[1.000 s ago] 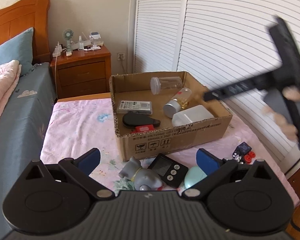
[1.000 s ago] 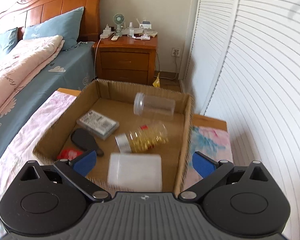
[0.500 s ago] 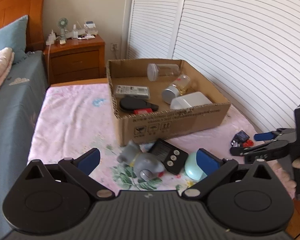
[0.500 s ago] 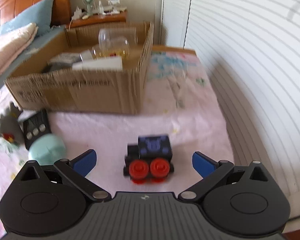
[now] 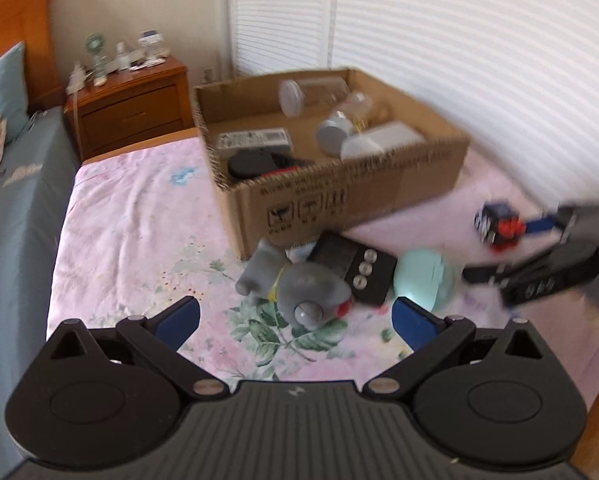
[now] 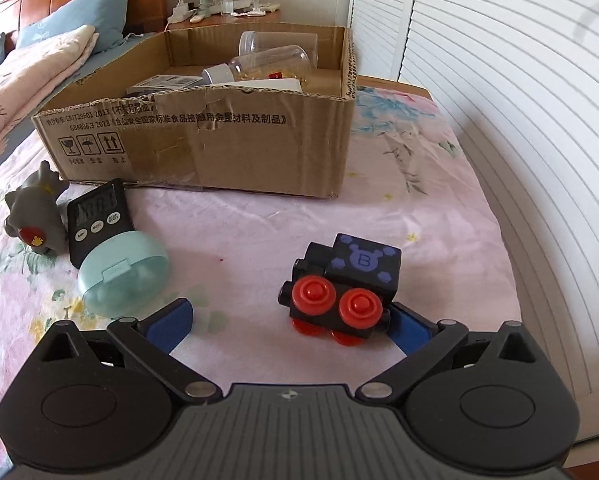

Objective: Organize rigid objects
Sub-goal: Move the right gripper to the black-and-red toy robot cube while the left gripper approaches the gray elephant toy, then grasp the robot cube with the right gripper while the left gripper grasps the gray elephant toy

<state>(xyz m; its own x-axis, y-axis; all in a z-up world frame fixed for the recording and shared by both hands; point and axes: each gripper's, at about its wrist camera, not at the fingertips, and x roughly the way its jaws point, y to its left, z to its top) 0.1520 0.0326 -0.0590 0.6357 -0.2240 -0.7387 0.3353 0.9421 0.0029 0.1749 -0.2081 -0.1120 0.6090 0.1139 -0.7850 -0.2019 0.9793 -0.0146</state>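
Observation:
A cardboard box (image 6: 203, 136) (image 5: 379, 196) sits on a pink floral sheet and holds jars and other items. In front of it lie a grey elephant toy (image 5: 295, 284) (image 6: 35, 212), a black timer (image 6: 97, 216) (image 5: 355, 268), a mint case (image 6: 123, 272) (image 5: 423, 280) and a black toy train with red wheels (image 6: 343, 288) (image 5: 499, 224). My right gripper (image 6: 287, 320) is open, low over the sheet, with the train just inside its right finger. My left gripper (image 5: 295, 316) is open and empty, above the elephant toy.
A wooden nightstand (image 5: 131, 108) with a small fan stands behind the box. A bed with a blue sheet (image 5: 15, 240) and pillows lies to the left. White louvred doors (image 6: 519, 100) run along the right side, close to the table's edge.
My right gripper has come down from over the box to the toy train and moved closer to it. My left gripper has shifted slightly nearer the elephant toy.

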